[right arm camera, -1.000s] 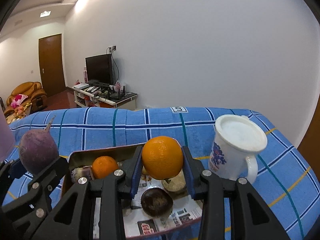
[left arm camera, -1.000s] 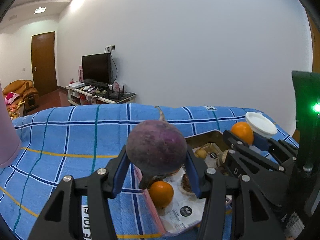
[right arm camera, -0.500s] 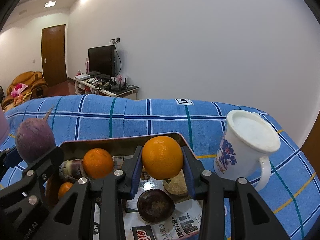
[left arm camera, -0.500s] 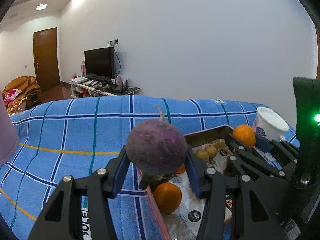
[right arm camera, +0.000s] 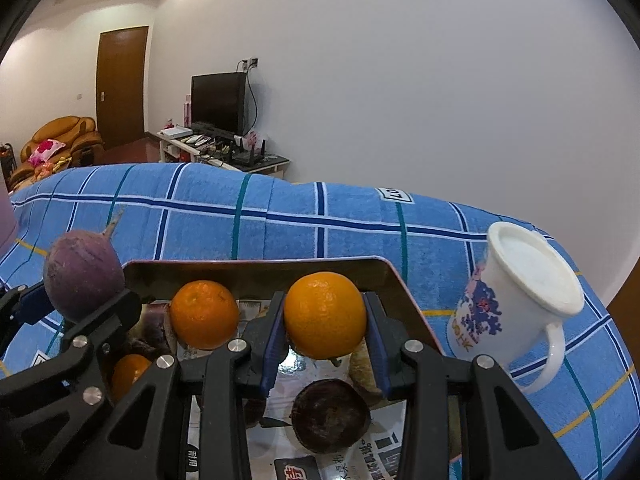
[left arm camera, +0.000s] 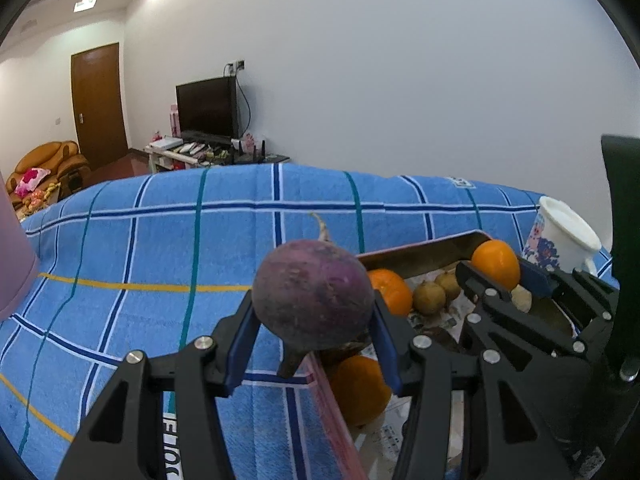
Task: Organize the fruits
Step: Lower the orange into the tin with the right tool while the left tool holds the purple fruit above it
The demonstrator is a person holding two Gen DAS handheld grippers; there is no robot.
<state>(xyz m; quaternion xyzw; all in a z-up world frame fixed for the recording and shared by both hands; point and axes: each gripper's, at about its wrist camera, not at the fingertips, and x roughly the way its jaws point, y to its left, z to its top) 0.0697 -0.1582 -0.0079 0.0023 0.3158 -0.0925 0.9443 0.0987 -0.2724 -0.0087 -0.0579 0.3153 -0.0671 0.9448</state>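
In my left gripper (left arm camera: 314,330) I am pinching a round purple root (left arm camera: 314,294), dull and rough-skinned with pale flecks, a thin tail at its top and a dark stub below; the blue pads press both its flanks. It sits at the centre of the left wrist view, just above the near left rim of the tin tray (left arm camera: 420,250), and at the left edge of the right wrist view.

My right gripper (right arm camera: 325,334) is clamped on a bright orange (right arm camera: 325,316), glossy and finely dimpled, centred in the right wrist view and held over the tray, apart from what lies beneath it.

The tray is shallow, rectangular metal with rounded corners and a pinkish outer edge, lined with printed newspaper (right arm camera: 352,458). On the paper lie a second orange (right arm camera: 204,314) left of the held one, a third orange (right arm camera: 130,372) lower left behind the black linkage, a dark wrinkled round fruit (right arm camera: 330,416) at lower centre, and two small brownish fruits (left arm camera: 438,294) seen in the left wrist view.

Right of the tray stands a white enamel-looking mug (right arm camera: 516,296) with a blue floral print and a loop handle. Everything rests on a blue checked terry cloth (left arm camera: 160,248) with white, navy, teal and yellow stripes.
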